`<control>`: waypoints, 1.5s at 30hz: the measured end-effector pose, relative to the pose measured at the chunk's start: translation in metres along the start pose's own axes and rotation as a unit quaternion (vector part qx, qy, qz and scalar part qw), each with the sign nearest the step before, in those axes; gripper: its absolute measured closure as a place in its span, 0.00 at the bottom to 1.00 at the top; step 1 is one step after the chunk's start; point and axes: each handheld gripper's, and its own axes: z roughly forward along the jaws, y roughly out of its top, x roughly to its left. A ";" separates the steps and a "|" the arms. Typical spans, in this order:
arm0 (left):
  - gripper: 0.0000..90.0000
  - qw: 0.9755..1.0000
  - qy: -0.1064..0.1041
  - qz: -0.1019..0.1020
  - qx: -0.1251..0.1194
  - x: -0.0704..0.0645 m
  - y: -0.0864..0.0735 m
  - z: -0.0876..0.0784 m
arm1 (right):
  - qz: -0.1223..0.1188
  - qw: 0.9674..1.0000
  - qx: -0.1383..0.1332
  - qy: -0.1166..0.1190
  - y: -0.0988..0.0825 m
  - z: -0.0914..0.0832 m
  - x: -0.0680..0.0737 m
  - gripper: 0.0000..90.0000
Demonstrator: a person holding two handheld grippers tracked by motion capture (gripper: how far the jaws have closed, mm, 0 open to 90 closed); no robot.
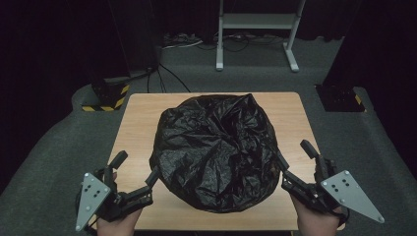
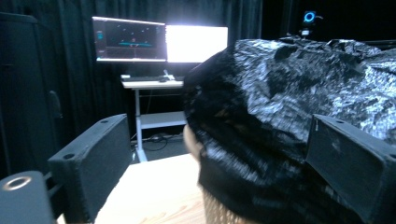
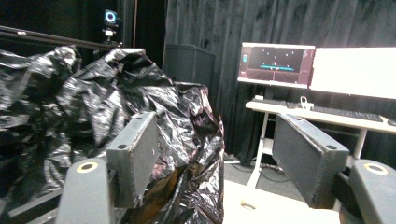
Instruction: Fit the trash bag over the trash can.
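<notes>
a large black plastic bin bag (image 1: 216, 152) sits puffed up in the middle of a small wooden table (image 1: 137, 123), rounded like a dome, its crinkled film gathered toward a peak at about 12 o'clock. what fills it is hidden; in the left gripper view a pale rim and some mesh-like material (image 2: 217, 212) peek from under the bag's lower edge, so the bag seems draped over a basket or bin, though i cannot say which. a person stands at the near edge with a gripper in each hand. the left gripper (image 1: 135, 179) is at the bag's 8 o'clock, jaws spread wide, one jaw tip right at the bag's skin and the other out over bare table; nothing is clamped. the right gripper (image 1: 295, 160) is at the bag's 4 o'clock, jaws also apart and not pinching, one jaw against the film, the other clear of it. the two tools flank the bag from opposite sides, which looks like a set-up for catching its edge on both sides at once and working the bag together. behind the table, at 12 o'clock, a white desk frame (image 1: 255, 29) stands on grey carpet against black curtains.
</notes>
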 end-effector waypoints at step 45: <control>1.00 0.997 -0.035 0.017 0.066 -0.009 -0.062 -0.003 | 0.058 0.996 0.062 0.033 -0.020 0.027 0.013 0.55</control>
